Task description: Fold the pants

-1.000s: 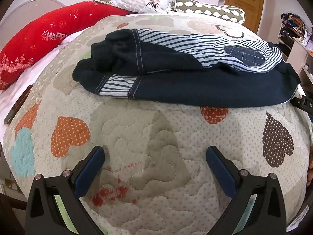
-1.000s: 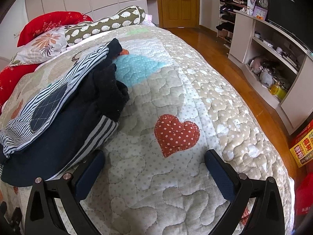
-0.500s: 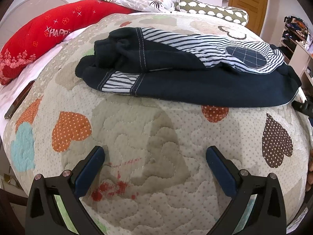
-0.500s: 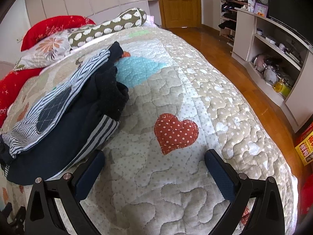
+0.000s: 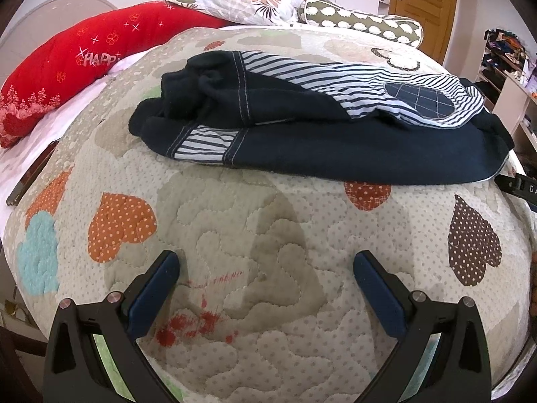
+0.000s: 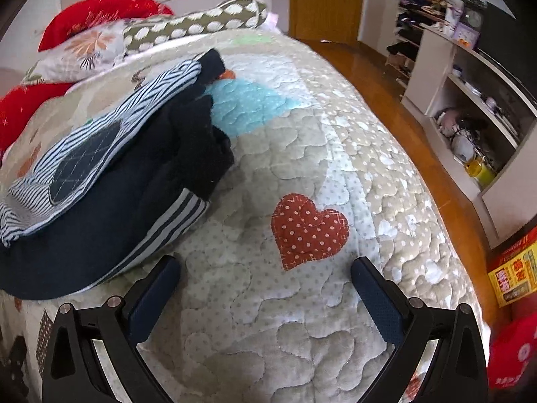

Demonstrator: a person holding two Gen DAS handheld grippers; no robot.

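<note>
Both views have shifted slightly since a second ago, the right one swinging a touch and blurring, while the pants (image 5: 335,134) lie unmoved on the quilted bed (image 5: 235,235). Left gripper (image 5: 266,270) and right gripper (image 6: 265,272) hover over bare quilt with jaws spread wide, grasping nothing. The dark, stripe-lined pants sit bunched in rough layers, seemingly part-doubled though the folds are hard to read; squaring them and making the tidy folds looks mostly left to do
</note>
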